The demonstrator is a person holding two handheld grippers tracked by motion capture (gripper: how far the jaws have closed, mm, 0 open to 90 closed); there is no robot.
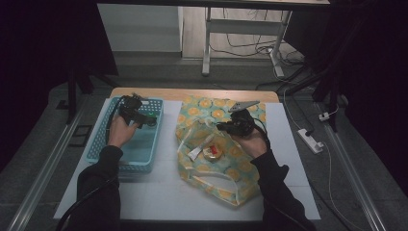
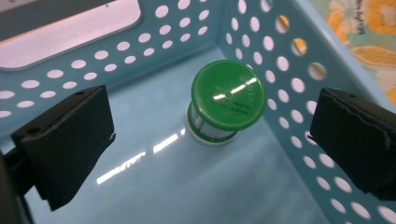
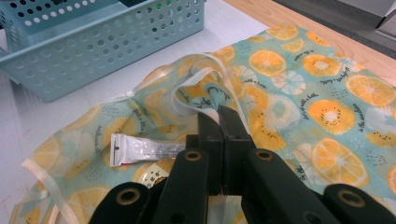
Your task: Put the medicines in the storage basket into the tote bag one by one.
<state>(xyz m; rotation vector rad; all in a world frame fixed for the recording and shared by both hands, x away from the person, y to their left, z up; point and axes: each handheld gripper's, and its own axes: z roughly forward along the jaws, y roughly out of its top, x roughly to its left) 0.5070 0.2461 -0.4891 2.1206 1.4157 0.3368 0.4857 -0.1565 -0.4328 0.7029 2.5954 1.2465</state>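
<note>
high view: left gripper [image 1: 136, 114], jaws spread, over green-capped round jar [image 2: 227, 103] in perforated light-blue plastic basket [image 1: 144, 166] at nine o'clock; right gripper [image 3: 219, 116] pinches citrus-print transparent bag [image 3: 299, 93] handle. withdraw straight up, sparing basket walls.

The room is dim, with dark walls at both sides. A white table [image 1: 159, 192] with a wooden far edge stands on grey floor [image 1: 38, 144]. Behind it is a white desk frame [image 1: 208, 43], loose cables [image 1: 250, 48] and a power strip [image 1: 310, 140].
</note>
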